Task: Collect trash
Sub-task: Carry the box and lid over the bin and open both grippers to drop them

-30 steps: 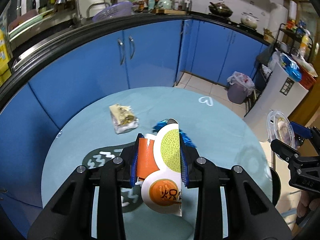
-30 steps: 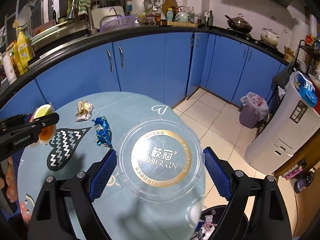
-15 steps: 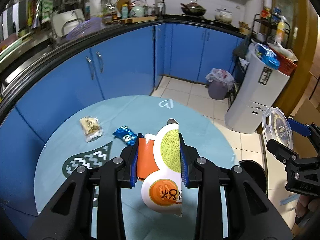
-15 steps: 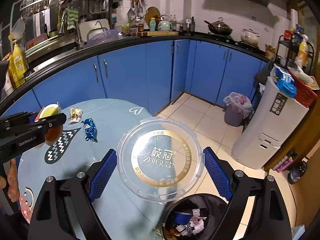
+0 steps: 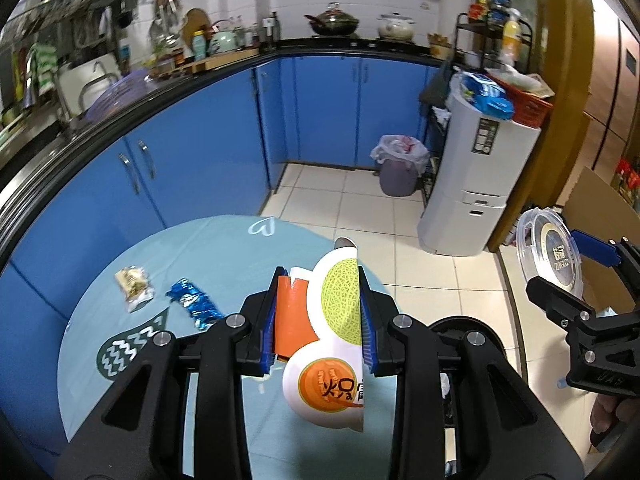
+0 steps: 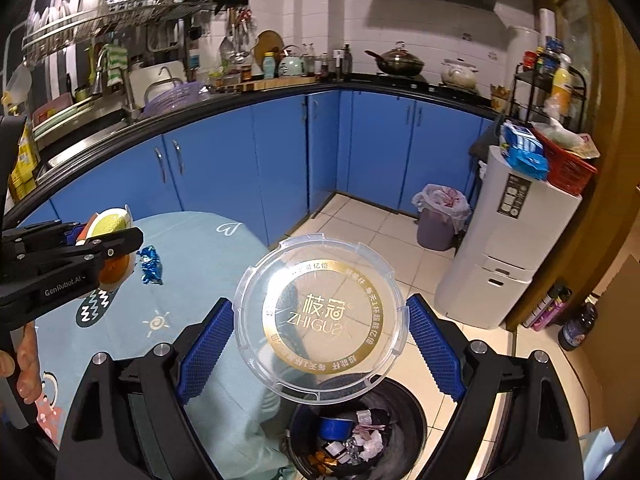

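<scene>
Both tools were matte black, angular frames. The left gripper (image 5: 319,314) carried two thick black arms ending in jaws lined with ribbed blue pads, with round silver screw heads set at the joints. The right gripper (image 6: 320,346) had the same build: black arms, silver screws, blue textured pads. White lettering reading "GenRobot.AI" ran along the side of the left tool where it showed in the right wrist view.

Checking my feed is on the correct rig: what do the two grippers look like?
Both grippers have black angular frames with silver screws, and fingers lined with ribbed blue pads. White "GenRobot.AI" lettering runs along the left one's side. No sleeves or cables show.
</scene>
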The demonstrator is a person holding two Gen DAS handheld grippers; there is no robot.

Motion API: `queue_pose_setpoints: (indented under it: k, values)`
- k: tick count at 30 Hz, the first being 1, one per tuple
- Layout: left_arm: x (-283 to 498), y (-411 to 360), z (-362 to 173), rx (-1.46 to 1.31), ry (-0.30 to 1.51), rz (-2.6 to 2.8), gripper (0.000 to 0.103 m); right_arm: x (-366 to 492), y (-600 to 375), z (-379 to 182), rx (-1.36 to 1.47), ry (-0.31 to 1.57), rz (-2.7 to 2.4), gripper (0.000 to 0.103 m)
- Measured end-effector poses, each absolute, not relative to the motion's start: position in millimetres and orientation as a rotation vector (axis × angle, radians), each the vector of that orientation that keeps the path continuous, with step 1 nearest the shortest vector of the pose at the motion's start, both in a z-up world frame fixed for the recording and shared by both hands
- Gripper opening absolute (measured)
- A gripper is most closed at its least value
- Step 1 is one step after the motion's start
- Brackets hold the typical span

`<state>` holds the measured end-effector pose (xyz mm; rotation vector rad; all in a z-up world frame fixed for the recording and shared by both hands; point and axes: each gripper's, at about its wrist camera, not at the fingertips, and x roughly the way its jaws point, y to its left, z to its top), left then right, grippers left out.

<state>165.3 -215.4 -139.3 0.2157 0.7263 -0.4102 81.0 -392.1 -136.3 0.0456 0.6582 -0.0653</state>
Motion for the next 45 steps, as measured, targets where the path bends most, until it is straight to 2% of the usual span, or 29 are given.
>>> queue_pose_setpoints:
  k: [19, 40, 42, 45]
  values:
    - [141, -318, -144, 0.322, 0.722, -0.564, 0.033, 53, -458, -149, 0.122, 0.651, -0.142, 0.085]
    - [136, -370, -158, 0.389, 0.736, -0.591, 0.033, 49, -493, -179, 0.199, 0.714, -0.1, 0.086]
    - [137, -373, -159, 0.39, 0.742, -0.588, 0.033, 52, -496, -183, 0.205, 0.743, -0.109, 0.091]
    - [139, -376, -161, 0.388, 0.75, -0.586, 0.034, 51, -500, -186, 0.208, 0.747, -0.122, 0.093]
